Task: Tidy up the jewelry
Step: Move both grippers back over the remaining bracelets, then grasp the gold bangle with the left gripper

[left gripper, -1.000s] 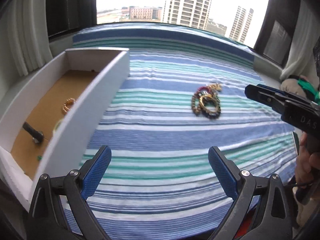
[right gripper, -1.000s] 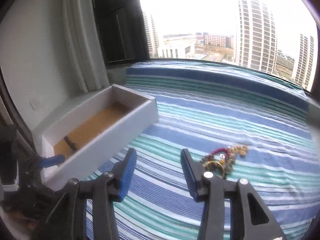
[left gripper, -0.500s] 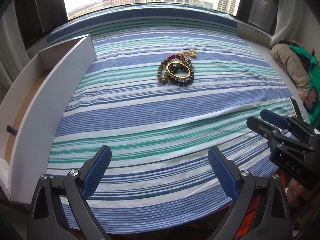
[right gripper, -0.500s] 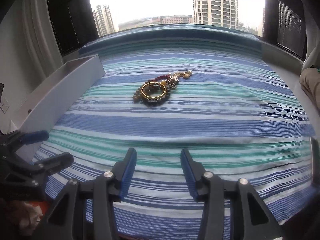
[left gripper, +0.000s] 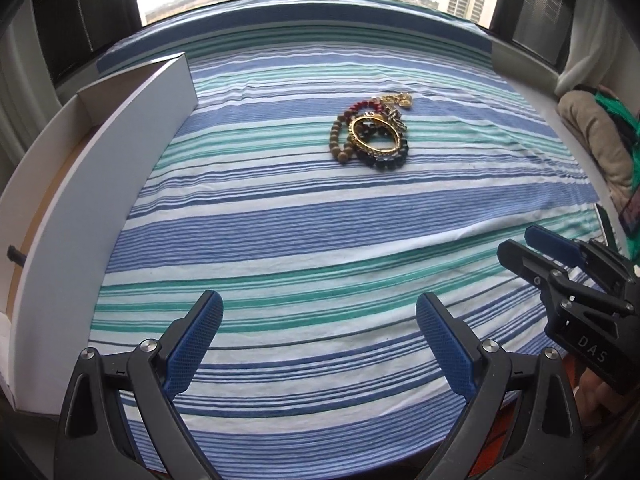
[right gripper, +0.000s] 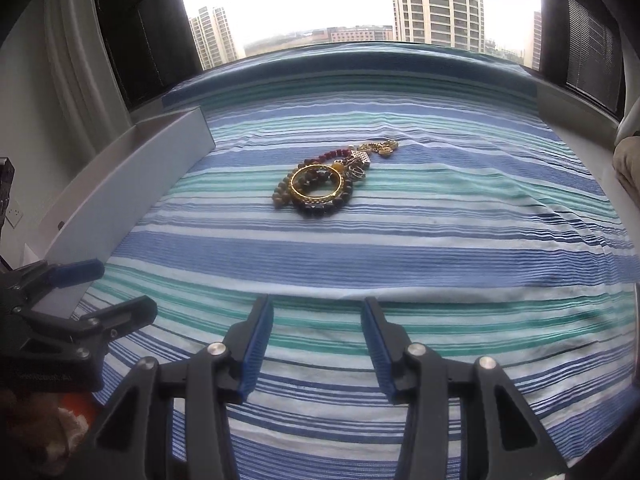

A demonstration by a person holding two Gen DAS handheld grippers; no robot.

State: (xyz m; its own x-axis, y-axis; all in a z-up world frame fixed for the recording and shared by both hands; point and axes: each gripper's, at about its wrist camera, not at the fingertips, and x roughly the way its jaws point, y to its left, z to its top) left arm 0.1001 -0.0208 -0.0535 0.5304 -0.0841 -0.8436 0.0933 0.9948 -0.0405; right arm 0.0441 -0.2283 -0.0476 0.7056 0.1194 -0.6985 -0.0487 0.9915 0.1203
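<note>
So over at 9 o'clock there's the white box, long side wall facing the striped cloth. Its brown floor barely shows from here, and there's a small dark thing poking out at the near end. Can't really tell what it is.

The left gripper sits at 6 o'clock in its own view, blue pads spread wide with nothing between them, hovering low over the near edge of the cloth.

Jewelry pile is up around 12 o'clock, well apart from both grippers and off to the right of the box. It's a gold bangle lying on top of brown and dark beaded bracelets, with a red beaded strand and some gold chain bits tangled at the far side.

Right gripper is also parted, though narrower, empty, pointing toward the pile. In the left view it shows at 4 o'clock.
</note>
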